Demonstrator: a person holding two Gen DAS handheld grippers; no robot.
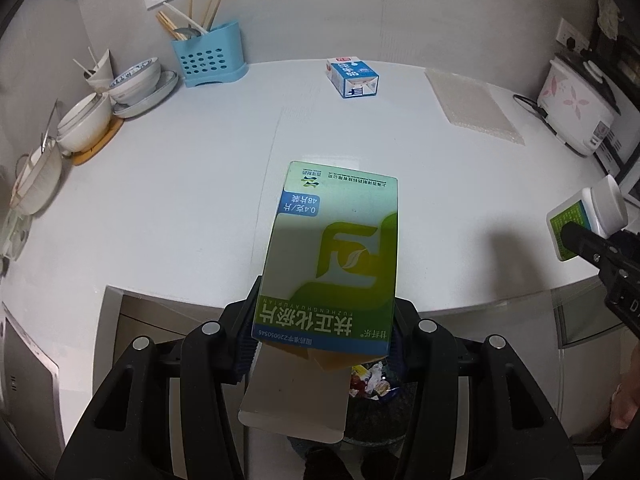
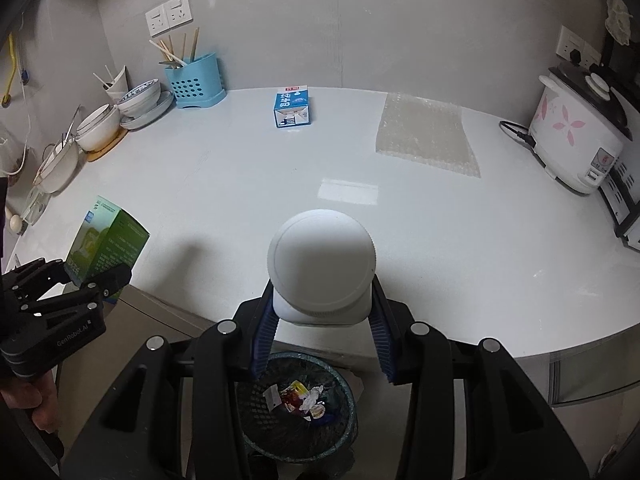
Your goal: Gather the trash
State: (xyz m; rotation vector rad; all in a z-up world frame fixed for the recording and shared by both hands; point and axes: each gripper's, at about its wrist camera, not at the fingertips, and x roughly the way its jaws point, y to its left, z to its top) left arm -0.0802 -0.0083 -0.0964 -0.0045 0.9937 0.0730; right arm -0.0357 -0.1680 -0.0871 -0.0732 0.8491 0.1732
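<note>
My left gripper [image 1: 324, 344] is shut on a green and white medicine box [image 1: 332, 248], whose open flap hangs down toward me. In the right wrist view the box [image 2: 108, 236] and the left gripper [image 2: 90, 272] appear at the left, off the counter's front edge. My right gripper [image 2: 322, 332] is shut on a white capped bottle [image 2: 322, 268], blue pads [image 2: 264, 332] against its sides. The left wrist view shows that bottle [image 1: 600, 208] at far right. A dark mesh trash basket [image 2: 256, 412] holding wrappers stands on the floor under both grippers. A blue milk carton [image 2: 292, 106] and a bubble wrap sheet [image 2: 424, 136] lie on the counter.
The white counter [image 2: 360, 208] ends in a curved front edge just ahead of the grippers. Stacked bowls [image 2: 140, 100] and a blue utensil holder [image 2: 194, 80] line the back left. A rice cooker [image 2: 580, 136] stands at the right. A person's hand [image 2: 36, 404] grips the left tool.
</note>
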